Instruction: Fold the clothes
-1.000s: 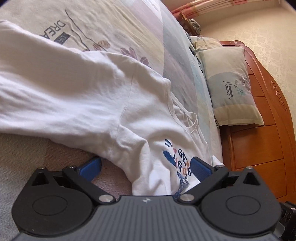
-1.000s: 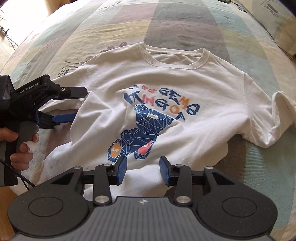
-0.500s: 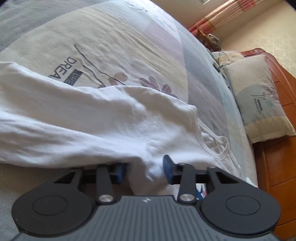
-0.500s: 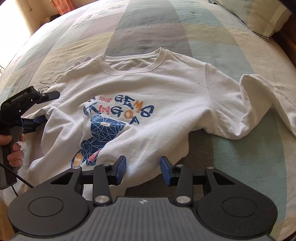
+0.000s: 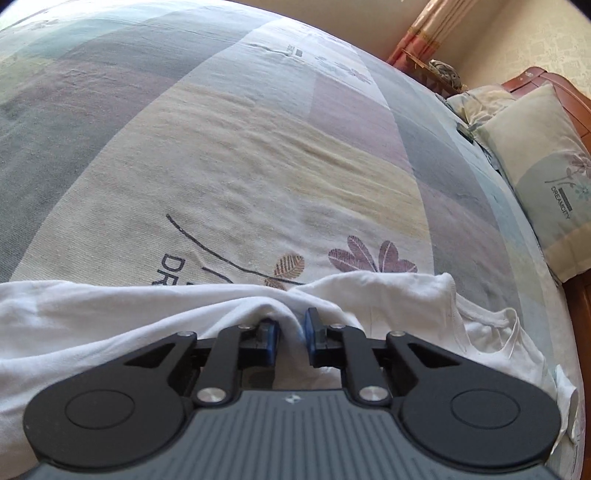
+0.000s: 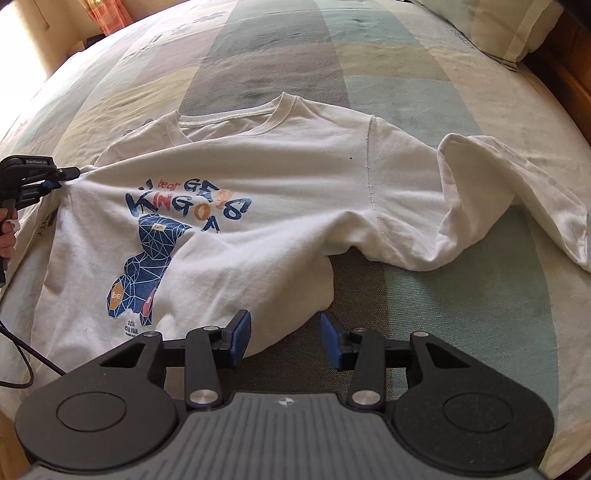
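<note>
Far left, right wrist view: a hand (image 6: 6,236) wrapped around the handle of the left gripper (image 6: 72,172), black cable trailing below. Jaws clamped on a raised fold at the sleeve side of the white T-shirt (image 6: 280,192); fabric drawn taut toward the fingertips. Same grip confirmed in the left wrist view: left gripper (image 5: 291,330) pinching a ridge of white T-shirt (image 5: 110,317) cloth between blue pads (image 5: 271,339), narrow gap filled by the fabric.

Centre: shirt lying face up on the patchwork bedspread (image 6: 461,295), collar pointing away from the camera, blue bear print (image 6: 147,266) and lettering on the chest. Body wrinkled, lower hem edge lifted in a loose bulge.

Lower centre: right gripper (image 6: 282,339) held just above the bedspread, jaws parted wide, nothing between them. Left blue pad touching or just beside the hem bulge; exact contact not discernible.

Right: opposite sleeve (image 6: 517,199) folded over itself, resting on the bedspread.

Far right: pillow (image 5: 546,173) against the wooden headboard (image 5: 576,295); second pillow corner (image 6: 491,26) at the top edge.

No containers in view.
</note>
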